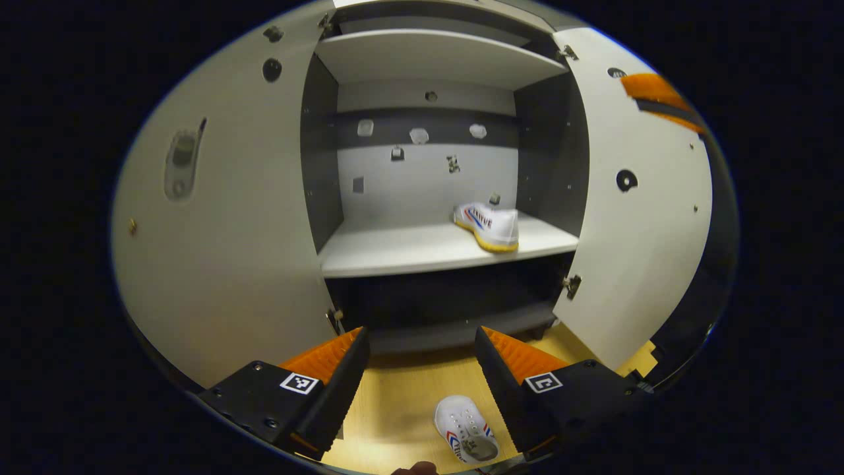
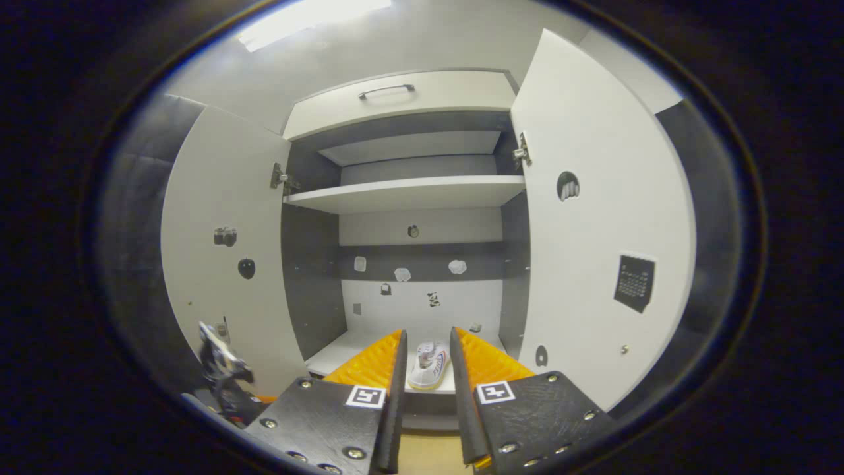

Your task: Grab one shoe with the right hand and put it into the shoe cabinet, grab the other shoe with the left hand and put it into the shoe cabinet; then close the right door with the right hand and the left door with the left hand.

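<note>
One shoe (image 1: 486, 226) is seen already resting on the middle shelf (image 1: 409, 251) of the shoe cabinet (image 1: 435, 59), toward its right side, lying at a slant across the shelf. The second shoe (image 1: 467, 429) is found on the wooden floor (image 1: 395, 402), just below and slightly right of the left gripper (image 1: 422, 346), between its two fingers as viewed, laces up. Its long axis is laid roughly along the gripper's line of sight, a little skewed. The left gripper's jaws are held wide apart with nothing between them, so a downward reach is what the pickup is judged to turn on.

In the right gripper view, the right gripper (image 2: 427, 353) is pointed at the shelf, its jaws parted only narrowly; the placed shoe is framed in the gap but lies farther off on the shelf, not pinched. The left gripper is clearly the nearer one to the floor shoe.

The count: two shoes, one stowed and one waiting; two doors, the left door (image 1: 217, 251) and the right door (image 1: 639, 218), both swung open; two grippers.
</note>
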